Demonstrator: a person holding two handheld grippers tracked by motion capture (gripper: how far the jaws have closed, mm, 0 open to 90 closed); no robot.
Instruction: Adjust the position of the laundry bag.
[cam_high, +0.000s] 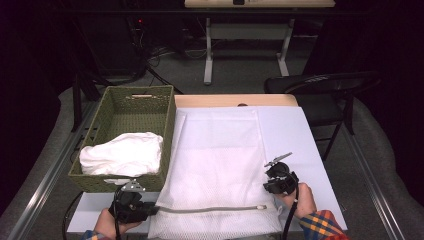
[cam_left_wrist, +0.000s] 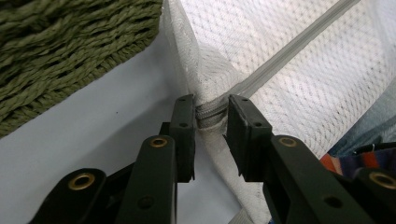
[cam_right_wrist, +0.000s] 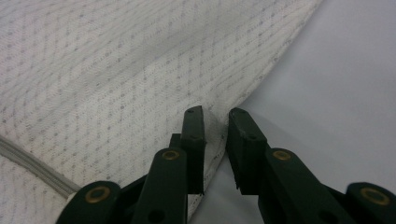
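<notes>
1. We see the white mesh laundry bag (cam_high: 217, 165) lying flat on the white surface (cam_high: 300, 135), just beside the green woven basket (cam_high: 145, 102).
2. Our left gripper (cam_left_wrist: 211, 114) pinches the bunched end of the zipper (cam_left_wrist: 280, 60) at the bag's corner.
3. Our right gripper (cam_right_wrist: 215, 121) sits at the bag's opposite edge, mesh between its jaws; we cannot tell whether they press it.
4. A white cloth (cam_high: 122, 154) rests inside the basket.
</notes>
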